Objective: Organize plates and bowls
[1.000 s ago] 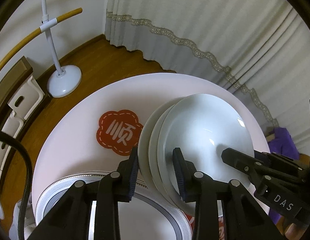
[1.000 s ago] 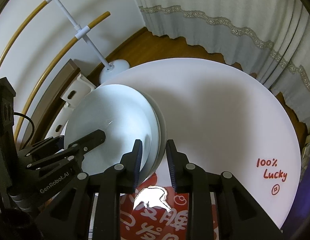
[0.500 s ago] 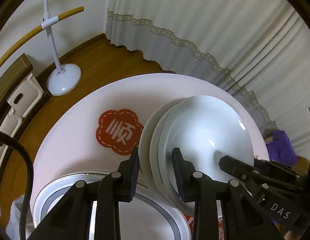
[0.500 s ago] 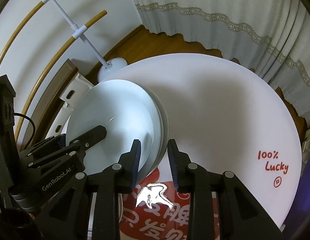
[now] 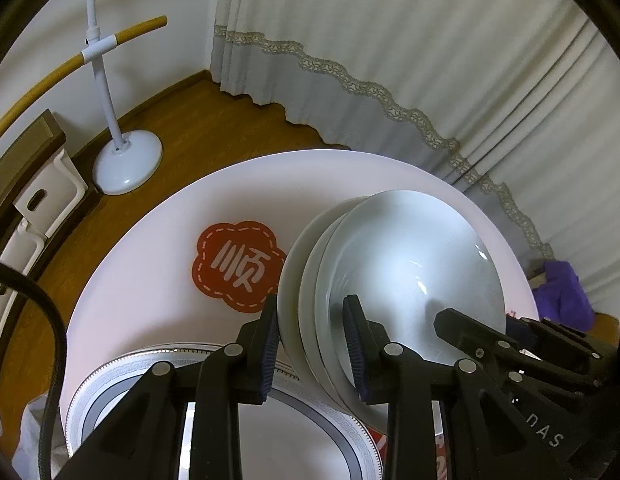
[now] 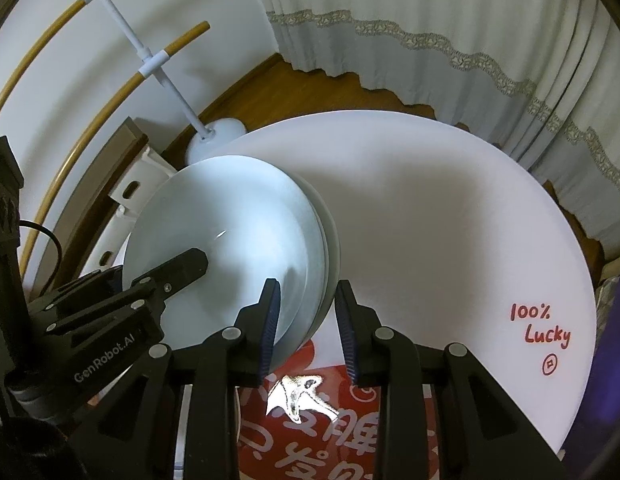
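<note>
Bowls, three white ones nested [image 5: 410, 272], tilted above round white table [image 5: 150, 300], over patterned-rim plate [image 5: 110, 384]. We grip stack from both sides: our left gripper [image 5: 312, 344] clamped on near rim, our right gripper [image 6: 306, 320] clamped on opposite rim. Red sticker [image 5: 238, 266] just beside stack.

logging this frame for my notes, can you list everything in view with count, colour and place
stack of bowls: three nested, white, tilted above the table, gripped at both rims
patterned plate: one, white with grey key border, near table edge, under the left gripper
table: one, round, white
red sticker: one, on table beside the bowls
red printed mat: one, under the right gripper
"100% Lucky" lettering: red, table's right edge
floor stand: one, white, on wooden floor
curtain: white, behind
left gripper: black, clamping bowl rims
right gripper: black, clamping opposite rims
</note>
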Motion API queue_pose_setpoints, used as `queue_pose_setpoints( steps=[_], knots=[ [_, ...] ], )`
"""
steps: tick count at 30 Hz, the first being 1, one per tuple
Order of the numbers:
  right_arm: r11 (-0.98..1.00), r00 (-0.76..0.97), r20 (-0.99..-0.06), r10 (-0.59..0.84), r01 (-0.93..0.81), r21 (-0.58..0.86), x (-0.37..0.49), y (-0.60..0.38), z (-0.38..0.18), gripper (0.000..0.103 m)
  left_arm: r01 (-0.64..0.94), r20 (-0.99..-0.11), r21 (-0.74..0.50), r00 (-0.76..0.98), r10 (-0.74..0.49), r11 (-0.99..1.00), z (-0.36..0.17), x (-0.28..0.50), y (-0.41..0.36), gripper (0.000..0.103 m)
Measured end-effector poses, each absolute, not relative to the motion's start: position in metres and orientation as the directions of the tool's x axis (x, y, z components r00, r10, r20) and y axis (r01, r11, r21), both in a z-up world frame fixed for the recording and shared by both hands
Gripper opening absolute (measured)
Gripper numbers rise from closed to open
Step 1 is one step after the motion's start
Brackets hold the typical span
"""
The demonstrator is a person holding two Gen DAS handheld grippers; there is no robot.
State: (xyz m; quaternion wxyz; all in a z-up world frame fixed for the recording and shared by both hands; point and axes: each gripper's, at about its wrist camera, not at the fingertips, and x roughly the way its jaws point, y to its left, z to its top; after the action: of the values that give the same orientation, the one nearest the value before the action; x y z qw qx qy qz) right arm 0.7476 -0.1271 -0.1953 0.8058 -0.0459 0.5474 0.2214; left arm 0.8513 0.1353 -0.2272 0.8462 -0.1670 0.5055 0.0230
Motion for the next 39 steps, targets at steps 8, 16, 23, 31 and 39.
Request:
queue_pose_setpoints(
  steps=[8, 16, 23, 31, 39],
  knots=[
    [0.892, 0.348, -0.909, 0.229, -0.449, 0.053, 0.738, -0.117, -0.196, 0.028, -0.211, -0.865, -0.258, 0.485, -0.128, 0.943, -0.226, 0.849, 0.133, 0.027],
    [0.894, 0.331, -0.908, 0.258, -0.439, 0.095, 0.742, -0.122, -0.195, 0.028, -0.21, -0.864, -0.257, 0.487, -0.127, 0.943, -0.225, 0.849, 0.136, 0.026],
    [0.89, 0.313, -0.906, 0.284, -0.437, 0.129, 0.746, -0.123, -0.195, 0.027, -0.207, -0.859, -0.247, 0.499, -0.115, 0.947, -0.221, 0.846, 0.139, 0.025],
    [0.89, 0.306, -0.904, 0.3, -0.43, 0.15, 0.748, -0.125, -0.193, 0.027, -0.207, -0.861, -0.263, 0.492, -0.132, 0.942, -0.221, 0.846, 0.141, 0.025],
    [0.891, 0.311, -0.901, 0.302, -0.429, 0.151, 0.744, -0.127, -0.187, 0.027, -0.198, -0.857, -0.258, 0.499, -0.129, 0.946, -0.214, 0.843, 0.138, 0.025]
  ],
)
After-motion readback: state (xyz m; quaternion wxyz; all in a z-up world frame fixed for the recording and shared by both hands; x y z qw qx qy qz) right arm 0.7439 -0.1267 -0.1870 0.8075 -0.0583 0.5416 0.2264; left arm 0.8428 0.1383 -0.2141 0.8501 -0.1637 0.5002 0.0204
